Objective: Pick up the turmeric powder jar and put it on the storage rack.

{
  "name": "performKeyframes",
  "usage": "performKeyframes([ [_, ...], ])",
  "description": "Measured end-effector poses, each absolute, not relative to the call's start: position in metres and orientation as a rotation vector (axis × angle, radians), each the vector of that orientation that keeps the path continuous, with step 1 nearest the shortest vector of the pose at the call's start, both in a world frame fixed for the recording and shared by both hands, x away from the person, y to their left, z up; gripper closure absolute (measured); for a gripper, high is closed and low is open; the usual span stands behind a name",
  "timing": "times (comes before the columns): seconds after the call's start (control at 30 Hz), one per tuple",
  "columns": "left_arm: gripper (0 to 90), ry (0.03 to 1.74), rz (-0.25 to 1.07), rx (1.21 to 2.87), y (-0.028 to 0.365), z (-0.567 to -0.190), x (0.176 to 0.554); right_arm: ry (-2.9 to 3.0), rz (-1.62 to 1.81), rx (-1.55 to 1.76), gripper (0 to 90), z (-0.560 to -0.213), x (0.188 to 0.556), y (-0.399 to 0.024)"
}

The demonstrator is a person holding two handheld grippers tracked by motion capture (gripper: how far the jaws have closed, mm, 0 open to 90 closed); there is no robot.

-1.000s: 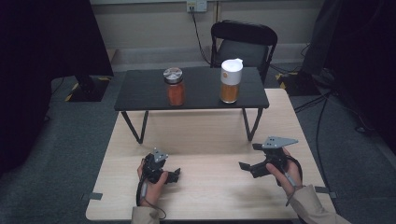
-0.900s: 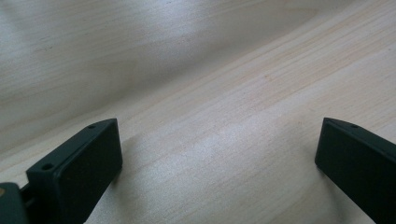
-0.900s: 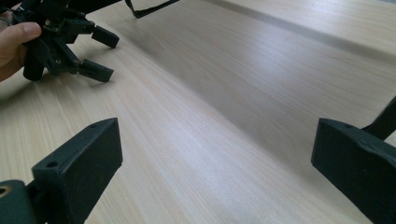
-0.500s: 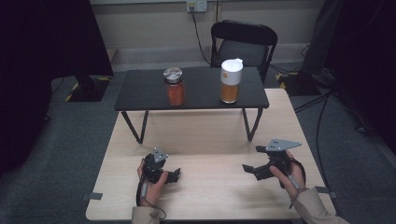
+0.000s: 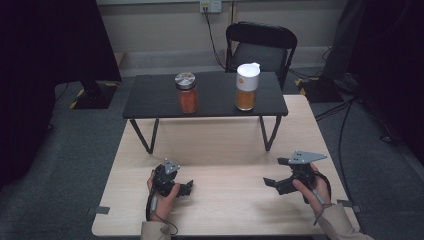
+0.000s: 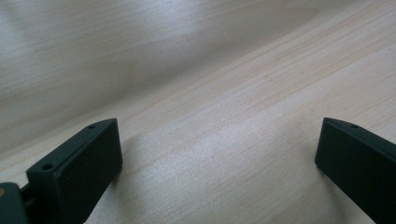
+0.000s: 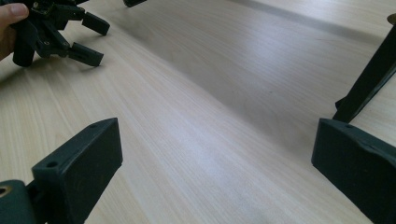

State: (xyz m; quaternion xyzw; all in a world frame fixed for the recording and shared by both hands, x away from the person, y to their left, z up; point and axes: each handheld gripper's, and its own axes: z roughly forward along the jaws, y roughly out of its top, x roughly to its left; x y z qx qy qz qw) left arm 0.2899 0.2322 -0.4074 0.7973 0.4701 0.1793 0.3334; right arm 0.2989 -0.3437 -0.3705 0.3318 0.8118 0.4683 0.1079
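My left gripper [image 5: 188, 187] rests low on the pale wooden table [image 5: 225, 145] at the near left. Its jaws stand wide apart over bare wood [image 6: 219, 154], so it is open and holds nothing. My right gripper [image 5: 274, 173] hovers at the near right, pointing left, also open and empty [image 7: 215, 158]. The right gripper view catches the left gripper [image 7: 86, 39] and a hand far off at top left. On a small black table [image 5: 150, 100] farther back stand a jar [image 5: 186, 95] of orange-red contents with a silver lid and a white-capped bottle [image 5: 246, 87] of orange contents.
The black table's thin legs [image 5: 268, 134] come down onto the wood; one leg [image 7: 369, 74] stands close to the right jaw in the right gripper view. A black chair [image 5: 260, 47] sits behind the table. Cables [image 5: 345, 125] run over the grey floor at the right.
My right gripper has drifted slightly to the right and toward the near edge. The left gripper has stayed put.
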Motion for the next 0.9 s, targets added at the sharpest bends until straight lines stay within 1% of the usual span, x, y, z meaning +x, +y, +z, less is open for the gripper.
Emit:
performKeyframes([
  [0.9, 0.0, 1.229, 0.47, 2.082, 0.232, -0.407, 0.29, 2.379, 1.329, 1.001, 0.9, -0.382, 0.291, -0.359],
])
